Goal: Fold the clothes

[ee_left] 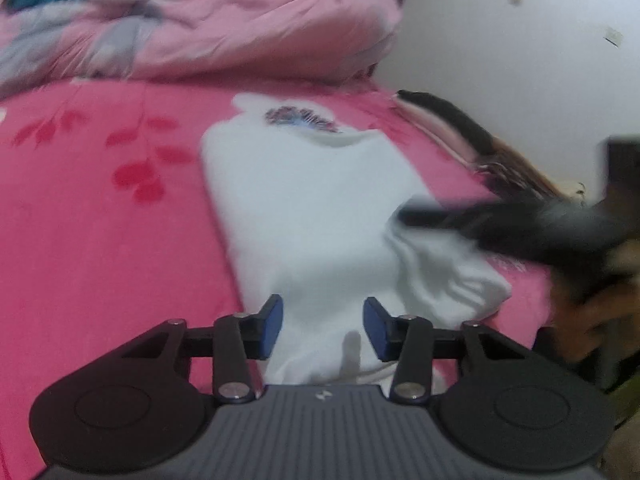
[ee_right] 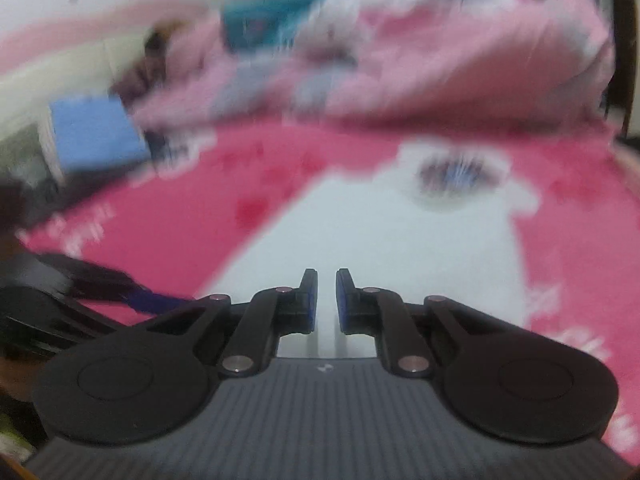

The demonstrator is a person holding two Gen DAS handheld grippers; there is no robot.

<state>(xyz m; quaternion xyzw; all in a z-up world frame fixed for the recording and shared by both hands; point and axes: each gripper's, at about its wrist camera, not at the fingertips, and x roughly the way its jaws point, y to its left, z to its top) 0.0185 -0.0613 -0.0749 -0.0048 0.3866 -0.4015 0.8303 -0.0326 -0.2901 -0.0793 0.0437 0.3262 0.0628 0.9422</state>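
A white garment (ee_left: 304, 208) (ee_right: 400, 248) lies flat on the pink bed cover (ee_left: 100, 240), its printed mark (ee_left: 302, 120) at the far end. My left gripper (ee_left: 323, 320) hovers open over the garment's near end, with cloth showing between its blue pads but not pinched. It shows blurred at the left of the right wrist view (ee_right: 160, 302). My right gripper (ee_right: 326, 280) is shut to a narrow slit over the garment, with nothing seen between its pads. In the left wrist view it is a dark blur (ee_left: 404, 214) above a bunched fold (ee_left: 448, 276); I cannot tell whether it touches the fold.
A rumpled pink quilt (ee_left: 200, 20) is heaped at the far end of the bed. A dark striped thing (ee_left: 460, 132) runs along the bed's right edge below a white wall (ee_left: 500, 60). A blue flat object (ee_right: 96, 132) lies at far left. A hand (ee_left: 592, 308) holds the right gripper.
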